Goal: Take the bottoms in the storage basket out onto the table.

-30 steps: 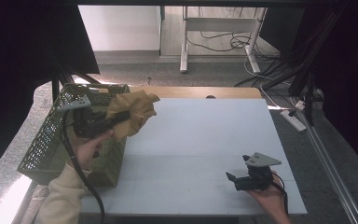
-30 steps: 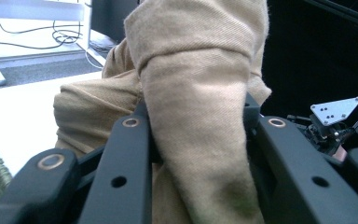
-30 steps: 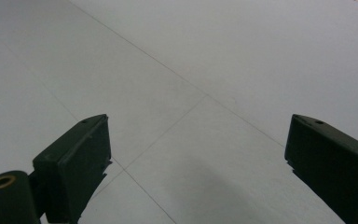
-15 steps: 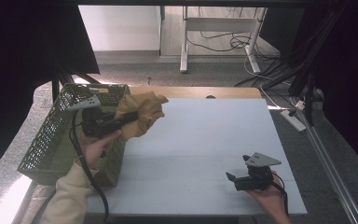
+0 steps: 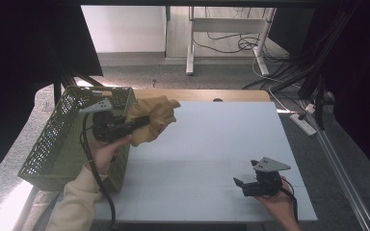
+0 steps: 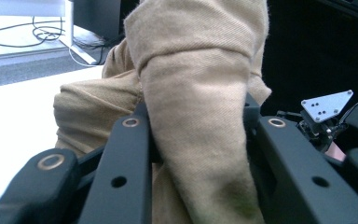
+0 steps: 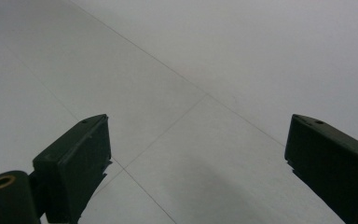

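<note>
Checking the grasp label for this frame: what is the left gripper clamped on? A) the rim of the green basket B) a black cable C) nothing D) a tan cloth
D: in the left gripper view the tan cloth is pinched between the jaws of the left gripper, lifted beside the green basket.

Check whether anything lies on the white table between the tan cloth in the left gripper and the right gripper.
Nothing visible does: the table is bare between the tan cloth, clamped in the left gripper, and the open right gripper.

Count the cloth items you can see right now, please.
1: a tan cloth clamped in the left gripper, held over the table beside the green basket. More may be hidden inside the basket.
</note>
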`<control>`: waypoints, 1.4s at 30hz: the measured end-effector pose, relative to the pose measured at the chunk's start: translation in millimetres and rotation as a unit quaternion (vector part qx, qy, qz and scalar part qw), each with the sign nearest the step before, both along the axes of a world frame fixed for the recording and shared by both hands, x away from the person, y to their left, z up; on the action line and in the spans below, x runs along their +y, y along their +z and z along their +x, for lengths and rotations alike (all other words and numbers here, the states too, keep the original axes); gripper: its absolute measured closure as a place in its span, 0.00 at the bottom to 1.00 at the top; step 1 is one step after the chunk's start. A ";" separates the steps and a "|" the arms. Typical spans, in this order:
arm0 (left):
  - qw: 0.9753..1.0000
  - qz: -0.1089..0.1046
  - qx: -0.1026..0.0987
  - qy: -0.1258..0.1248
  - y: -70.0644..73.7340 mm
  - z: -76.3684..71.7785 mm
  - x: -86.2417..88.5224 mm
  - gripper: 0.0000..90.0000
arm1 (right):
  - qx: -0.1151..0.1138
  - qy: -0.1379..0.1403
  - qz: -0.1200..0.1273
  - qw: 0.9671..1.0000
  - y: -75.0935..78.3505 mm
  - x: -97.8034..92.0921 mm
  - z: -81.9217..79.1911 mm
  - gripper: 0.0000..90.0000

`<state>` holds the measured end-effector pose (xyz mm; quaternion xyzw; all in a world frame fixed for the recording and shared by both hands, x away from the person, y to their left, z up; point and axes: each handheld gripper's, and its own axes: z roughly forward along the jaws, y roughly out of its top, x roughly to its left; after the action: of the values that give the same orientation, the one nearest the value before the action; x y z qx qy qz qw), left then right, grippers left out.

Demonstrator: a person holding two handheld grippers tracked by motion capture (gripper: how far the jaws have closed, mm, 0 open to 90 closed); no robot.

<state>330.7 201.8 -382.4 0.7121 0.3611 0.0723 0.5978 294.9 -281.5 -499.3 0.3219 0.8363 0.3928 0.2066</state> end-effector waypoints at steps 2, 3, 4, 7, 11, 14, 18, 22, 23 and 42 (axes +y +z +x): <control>1.000 0.002 0.000 -0.002 -0.5 1.1 -2.4 0.75 | 0.000 0.000 0.000 1.000 -0.2 0.3 -0.1 0.07; 1.000 0.001 0.001 -0.003 -0.6 1.4 -3.8 0.75 | 0.000 0.000 -0.001 1.000 -0.2 0.3 -0.1 0.07; 1.000 0.002 0.000 -0.005 -0.6 1.9 -4.9 0.75 | 0.000 0.000 0.000 1.000 -0.2 0.3 0.0 0.07; 1.000 0.003 0.000 -0.008 -0.7 2.7 -8.4 0.75 | 0.001 0.000 0.000 1.000 -0.1 0.0 0.1 0.07; 1.000 0.005 0.000 -0.011 -0.6 3.1 -12.4 0.75 | 0.001 -0.001 0.000 1.000 -0.2 0.3 -0.1 0.07; 1.000 0.005 -0.001 -0.013 -0.6 3.5 -14.9 0.75 | 0.001 -0.001 0.000 1.000 -0.2 0.2 -0.1 0.08; 1.000 0.005 0.000 -0.016 -1.0 4.3 -19.0 0.75 | 0.001 -0.001 -0.001 1.000 -0.3 0.2 0.0 0.07; 1.000 0.005 0.000 -0.020 -1.0 5.3 -23.6 0.75 | 0.001 -0.001 -0.001 1.000 -0.4 0.2 0.1 0.07; 1.000 0.005 0.000 -0.020 -1.0 5.3 -23.6 0.75 | 0.001 -0.001 -0.001 1.000 -0.4 0.2 0.1 0.07; 0.999 0.003 0.003 -0.043 -5.2 14.8 -53.9 0.75 | -0.002 -0.002 0.004 1.000 0.9 -1.2 -0.6 0.08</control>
<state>345.5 147.9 -387.6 0.7290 0.3318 0.0462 0.5969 294.3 -282.7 -498.4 0.3234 0.8339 0.3962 0.2077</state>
